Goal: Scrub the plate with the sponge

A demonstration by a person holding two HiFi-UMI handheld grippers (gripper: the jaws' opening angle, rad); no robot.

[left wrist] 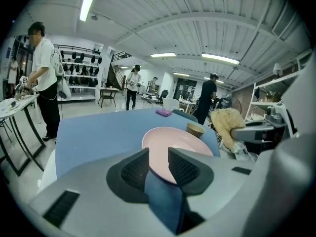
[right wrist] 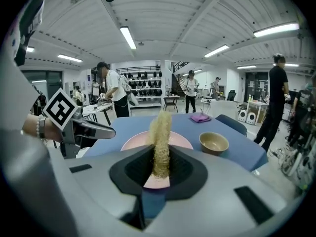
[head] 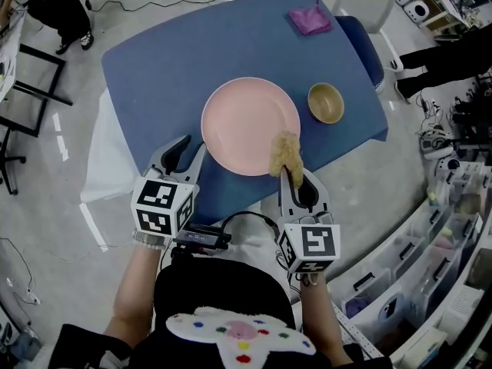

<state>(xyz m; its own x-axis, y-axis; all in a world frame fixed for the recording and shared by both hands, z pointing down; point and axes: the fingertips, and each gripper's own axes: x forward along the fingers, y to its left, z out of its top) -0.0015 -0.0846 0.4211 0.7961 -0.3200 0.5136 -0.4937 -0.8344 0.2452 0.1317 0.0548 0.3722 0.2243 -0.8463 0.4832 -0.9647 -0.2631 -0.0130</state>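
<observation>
left gripper (head: 192, 151): jaws part-way apart, narrow gap, nothing pinched. in the left gripper view (left wrist: 159, 164) the plate's near-left rim shows thru the gap, w/ blue cloth below it; can't tell if a pad touches the rim.
right gripper (head: 290, 177): jaws pressed on the sponge, pinching its near end. in the right gripper view (right wrist: 160, 164) the sponge stands on edge between the pads.
sponge (head: 284, 154): tan, fibrous, rough. sticks out past the right jaws (right wrist: 160, 132) and lies over the plate's near-right rim; far end over the plate's inner surface.
plate (head: 246, 121): pink, round, flat on the table, about mid-table. surface bare except for the sponge at its near-right edge. sits between the two grippers, left one at near-left rim, right one at near-right rim.
bowl (head: 326, 102): tan, small, upright, empty. just right of the plate, apart from it.
purple cloth (head: 310, 19): folded, at the far right corner of the table, well apart from plate & bowl.
table (head: 169, 60): covered w/ blue cloth; left half bare.
grippers vs each other: side by side at the near edge, not touching.
</observation>
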